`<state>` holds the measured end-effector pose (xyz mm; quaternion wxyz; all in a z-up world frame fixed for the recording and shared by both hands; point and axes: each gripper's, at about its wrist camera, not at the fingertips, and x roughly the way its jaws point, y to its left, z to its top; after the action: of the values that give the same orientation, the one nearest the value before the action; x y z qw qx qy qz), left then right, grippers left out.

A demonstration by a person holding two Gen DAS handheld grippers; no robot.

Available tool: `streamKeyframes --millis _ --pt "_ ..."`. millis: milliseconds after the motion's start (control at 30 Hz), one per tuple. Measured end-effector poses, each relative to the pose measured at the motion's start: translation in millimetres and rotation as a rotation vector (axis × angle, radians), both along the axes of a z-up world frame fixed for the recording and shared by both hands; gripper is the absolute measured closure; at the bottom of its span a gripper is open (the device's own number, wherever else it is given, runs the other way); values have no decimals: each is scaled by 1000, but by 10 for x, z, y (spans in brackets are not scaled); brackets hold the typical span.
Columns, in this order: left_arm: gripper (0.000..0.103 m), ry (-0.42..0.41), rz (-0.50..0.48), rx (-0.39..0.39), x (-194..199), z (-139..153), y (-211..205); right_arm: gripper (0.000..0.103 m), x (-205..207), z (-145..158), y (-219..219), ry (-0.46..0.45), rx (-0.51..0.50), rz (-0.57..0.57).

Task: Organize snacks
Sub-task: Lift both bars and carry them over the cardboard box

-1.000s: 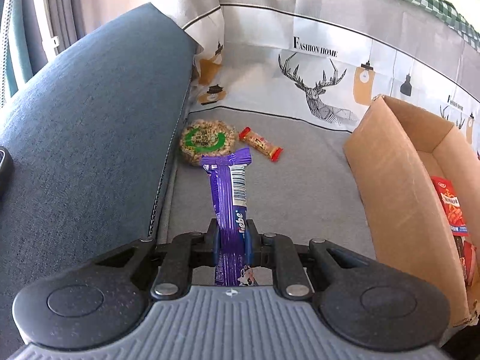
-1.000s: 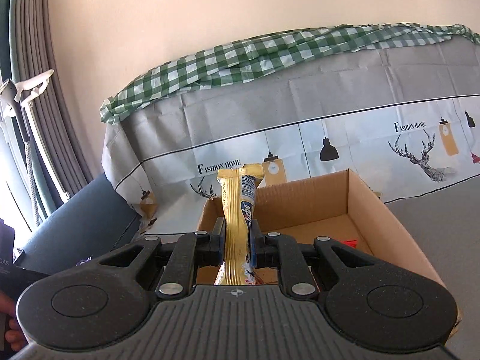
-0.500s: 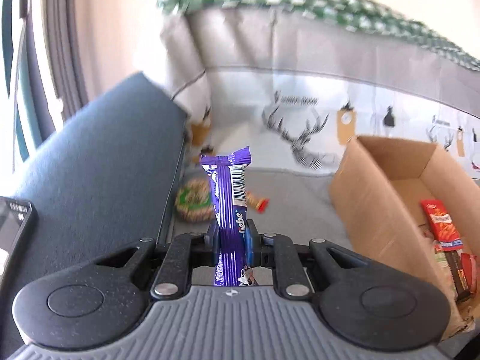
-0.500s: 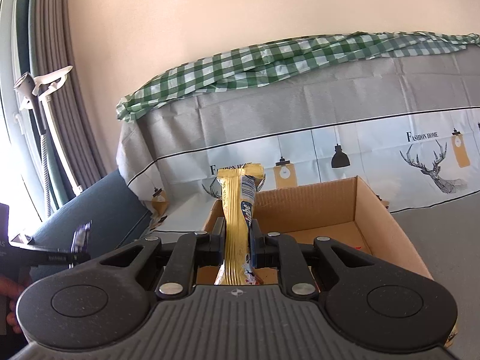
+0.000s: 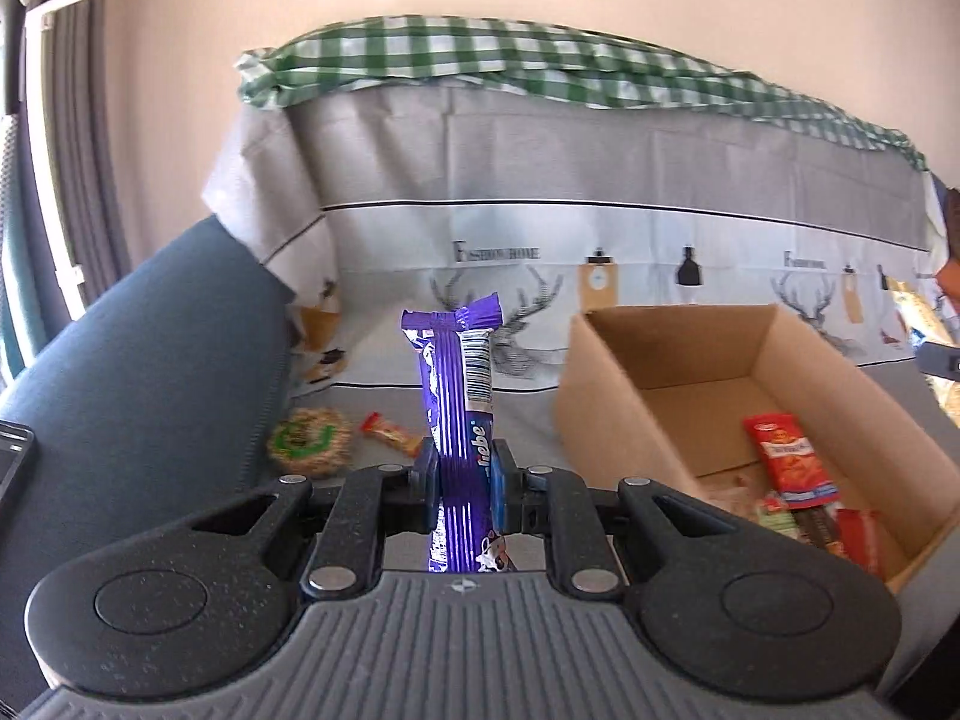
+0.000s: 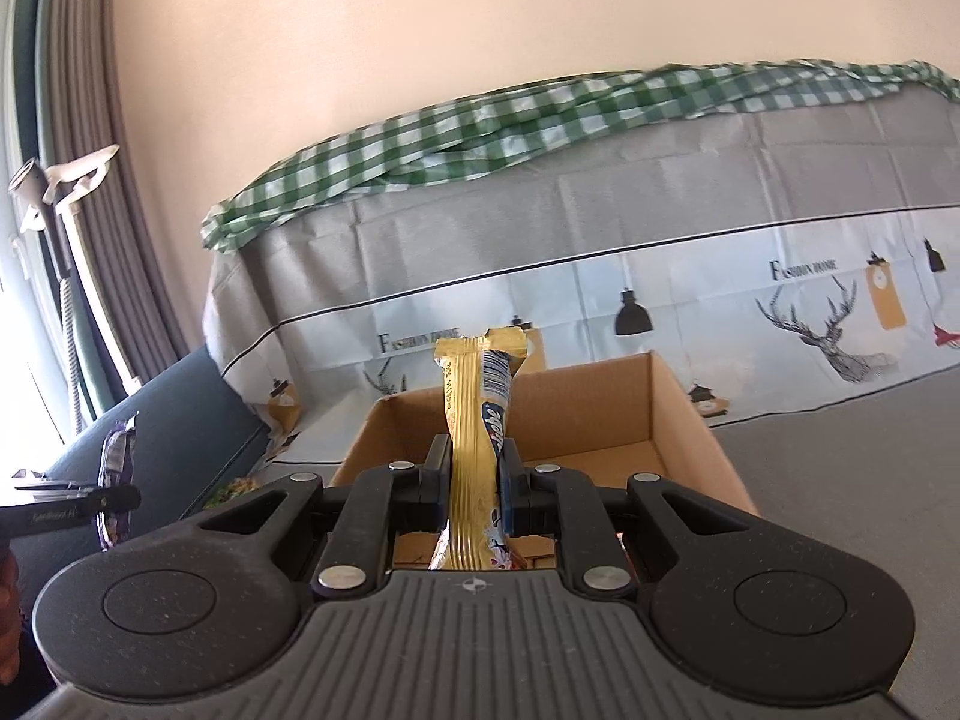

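My left gripper is shut on a purple snack bar that stands upright between its pads. It hangs left of an open cardboard box holding a red packet and other snacks. On the grey seat lie a round green-labelled snack and a small red-ended bar. My right gripper is shut on a gold snack bar, upright, just in front of the same box. The left gripper with its purple bar shows at the right wrist view's left edge.
A blue sofa armrest rises on the left. A printed deer cloth covers the backrest, with a green checked cloth on top. A dark device lies on the armrest. Curtains hang at far left.
My left gripper rose and swung right with the purple bar, so the box's inside now shows. The right gripper shifted sideways with the gold bar, staying in front of the box.
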<state>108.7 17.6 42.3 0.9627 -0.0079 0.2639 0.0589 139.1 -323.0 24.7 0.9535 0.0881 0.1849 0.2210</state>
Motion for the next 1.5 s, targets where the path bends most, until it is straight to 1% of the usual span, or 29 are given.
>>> streamKeyframes --millis 133,233,733,867,1167,1500 --pt "86 0 -33 -13 39 11 -204 87 1 -2 -62 4 12 -15" --pt "86 -13 -65 -24 63 76 -337 87 1 0 -63 2 10 -15" --pt "86 -123 -225 -69 123 702 -1042 87 25 -15 -49 4 8 -22" --pt "86 -150 -263 -75 144 828 -1204 87 25 -15 -52 4 10 -28" --pt "86 -161 -292 -80 226 890 -1381 87 17 -22 -61 4 11 -35" --pt "86 -145 -301 -82 286 816 -1448 87 19 -21 -69 5 13 -37"
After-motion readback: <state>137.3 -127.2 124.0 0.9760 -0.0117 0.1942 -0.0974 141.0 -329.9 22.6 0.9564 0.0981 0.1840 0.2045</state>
